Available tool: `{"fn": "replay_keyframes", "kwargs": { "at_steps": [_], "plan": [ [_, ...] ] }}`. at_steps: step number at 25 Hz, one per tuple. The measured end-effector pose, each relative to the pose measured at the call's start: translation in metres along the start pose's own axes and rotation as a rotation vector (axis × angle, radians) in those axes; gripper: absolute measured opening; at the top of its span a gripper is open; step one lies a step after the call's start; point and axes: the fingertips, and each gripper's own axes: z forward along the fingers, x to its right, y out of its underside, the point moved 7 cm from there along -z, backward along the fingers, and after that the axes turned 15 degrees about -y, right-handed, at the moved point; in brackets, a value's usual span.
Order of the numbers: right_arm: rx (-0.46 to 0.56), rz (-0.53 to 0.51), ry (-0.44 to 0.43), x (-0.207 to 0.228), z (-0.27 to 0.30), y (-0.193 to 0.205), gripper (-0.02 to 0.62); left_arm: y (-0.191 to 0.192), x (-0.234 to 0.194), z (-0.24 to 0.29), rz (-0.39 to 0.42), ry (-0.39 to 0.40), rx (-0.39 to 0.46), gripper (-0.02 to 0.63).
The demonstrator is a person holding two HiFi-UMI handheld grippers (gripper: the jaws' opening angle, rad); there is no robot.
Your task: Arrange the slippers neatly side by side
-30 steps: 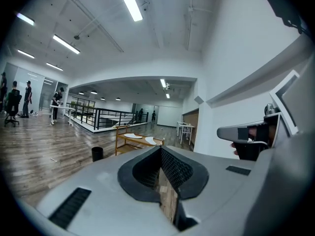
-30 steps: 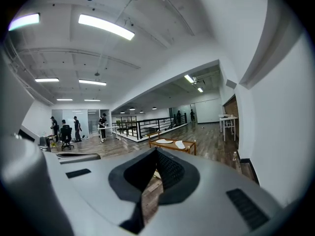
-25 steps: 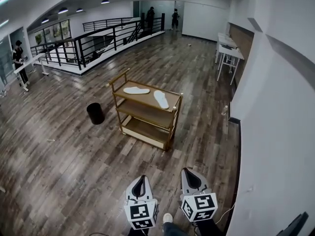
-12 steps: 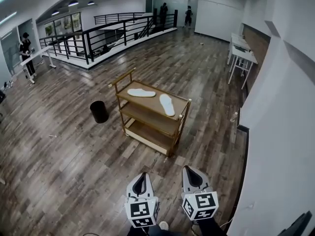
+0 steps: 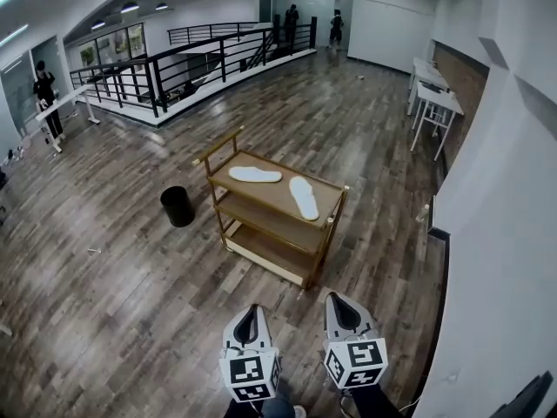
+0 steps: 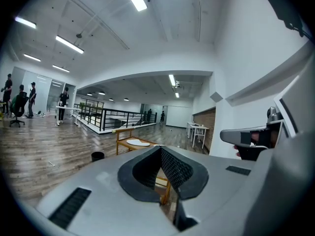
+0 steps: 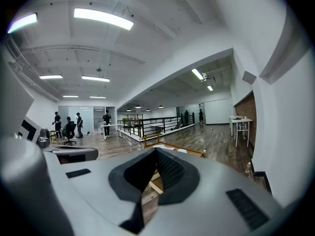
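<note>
Dark wood planks cover the floor of a large indoor hall, seen from a camera on the person's head looking steeply down. Just above the middle of the frame stands a three-shelf wooden cart (image 5: 329, 233) with a handle bar at its upper left end. Two white slippers lie on its top shelf. The left slipper (image 5: 254, 174) lies across the shelf near the handle end. The right slipper (image 5: 304, 198) lies toward the right edge, turned at an angle to the first. They are apart, not side by side. At this distance they look flat and pale, and I cannot tell which way up they are.

A small black bin (image 5: 177, 206) stands on the floor just left of the cart. A black railing (image 5: 174, 68) runs across the upper left, with a person (image 5: 44, 90) at the far left edge. White tables (image 5: 432, 94) stand at the upper right, against a pale wall.

At the bottom centre, well apart from the cart, are both grippers, each with a marker cube. The left gripper (image 5: 247, 327) has its jaws clenched together with nothing between them. The right gripper (image 5: 339, 315) is likewise clenched and empty. Both point toward the cart.
</note>
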Motion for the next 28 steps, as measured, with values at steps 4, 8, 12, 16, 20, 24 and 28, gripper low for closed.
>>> {"fn": "replay_keyframes", "kwargs": {
  "at_steps": [4,8,12,16,20,24,28],
  "plan": [
    [-0.004,-0.006,0.0,0.011,0.048,-0.011,-0.003,-0.014,-0.012,0.05,0.002,0.008,-0.002,0.0],
    [-0.004,-0.015,0.011,0.021,0.097,-0.02,-0.003,-0.022,-0.029,0.097,0.0,0.022,-0.003,0.0],
    [0.0,-0.019,0.034,0.024,0.137,-0.03,-0.003,-0.031,-0.049,0.134,-0.003,0.038,-0.007,0.0],
    [-0.01,-0.034,0.047,0.028,0.161,-0.032,-0.003,-0.029,-0.061,0.16,-0.015,0.037,-0.01,0.0],
    [-0.031,-0.041,0.056,0.031,0.179,-0.033,-0.002,-0.03,-0.068,0.176,-0.035,0.039,-0.024,0.0],
    [-0.037,-0.045,0.053,0.034,0.196,-0.037,-0.002,-0.029,-0.072,0.19,-0.048,0.029,-0.032,0.0],
    [-0.041,-0.051,0.041,0.046,0.215,-0.043,-0.003,-0.032,-0.069,0.21,-0.049,0.018,-0.039,0.0]
  ]
}}
